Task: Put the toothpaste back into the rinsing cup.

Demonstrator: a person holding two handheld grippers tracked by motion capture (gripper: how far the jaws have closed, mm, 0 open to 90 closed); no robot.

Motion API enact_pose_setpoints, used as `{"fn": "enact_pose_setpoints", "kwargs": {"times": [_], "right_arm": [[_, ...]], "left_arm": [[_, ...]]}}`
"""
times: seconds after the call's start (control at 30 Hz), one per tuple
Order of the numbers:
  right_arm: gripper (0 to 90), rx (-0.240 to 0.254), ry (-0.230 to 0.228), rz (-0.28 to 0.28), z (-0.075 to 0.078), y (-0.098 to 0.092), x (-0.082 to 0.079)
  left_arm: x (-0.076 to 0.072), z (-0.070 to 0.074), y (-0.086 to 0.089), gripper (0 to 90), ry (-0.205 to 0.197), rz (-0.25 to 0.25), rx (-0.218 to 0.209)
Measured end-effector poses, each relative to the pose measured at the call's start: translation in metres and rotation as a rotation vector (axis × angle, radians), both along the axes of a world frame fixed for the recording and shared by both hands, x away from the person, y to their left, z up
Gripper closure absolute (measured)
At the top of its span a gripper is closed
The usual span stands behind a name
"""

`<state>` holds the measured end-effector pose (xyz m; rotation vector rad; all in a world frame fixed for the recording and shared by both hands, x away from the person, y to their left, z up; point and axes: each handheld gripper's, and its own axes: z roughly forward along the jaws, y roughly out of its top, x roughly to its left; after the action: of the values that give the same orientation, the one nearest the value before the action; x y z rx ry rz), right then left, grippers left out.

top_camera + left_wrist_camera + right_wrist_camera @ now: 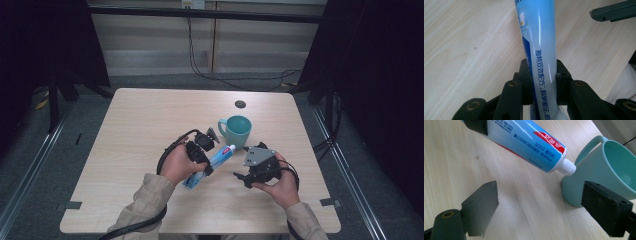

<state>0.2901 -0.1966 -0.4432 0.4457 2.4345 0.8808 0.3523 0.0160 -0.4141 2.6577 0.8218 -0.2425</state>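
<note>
high view: the left gripper (206, 154) holds a blue toothpaste tube (212, 164) slanted above the pale wooden worktop (135, 130), its white cap end pointing at the teal mug (237, 131) that stands near the middle. the right gripper (246, 176) sits just right of the tube, near the mug, with nothing between its jaws.

left gripper view: the two black jaws press on both sides of the toothpaste tube (541, 50), which runs up and away from the camera over the worktop (469, 50).

right gripper view: the jaws stand wide apart and empty. beyond them the toothpaste tube (529, 142) slants down to the right, its white cap (567, 167) just beside the mug (609, 167), at its handle side.
</note>
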Motion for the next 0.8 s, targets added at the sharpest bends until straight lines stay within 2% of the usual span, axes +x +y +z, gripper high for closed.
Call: {"fn": "enact_pose_setpoints", "kwargs": {"times": [0.3, 0.43, 0.6, 0.8], "right_arm": [[13.8, -0.036, -0.006, 0.031, -0.002, 0.004, 0.001], [13.8, -0.061, -0.025, 0.047, 0.000, 0.009, 0.002], [13.8, -0.046, -0.033, 0.062, 0.002, 0.011, 0.002], [13.8, -0.063, -0.024, 0.063, 0.001, 0.014, 0.003]], "left_arm": [[0.001, -0.001, -0.003, 73.0, 0.003, -0.016, -0.007], [0.001, -0.003, -0.002, 73.0, 0.007, -0.029, -0.007], [0.000, -0.003, -0.002, 73.0, 0.012, -0.026, -0.012], [0.000, -0.005, -0.004, 72.8, 0.019, -0.036, -0.015]]}}
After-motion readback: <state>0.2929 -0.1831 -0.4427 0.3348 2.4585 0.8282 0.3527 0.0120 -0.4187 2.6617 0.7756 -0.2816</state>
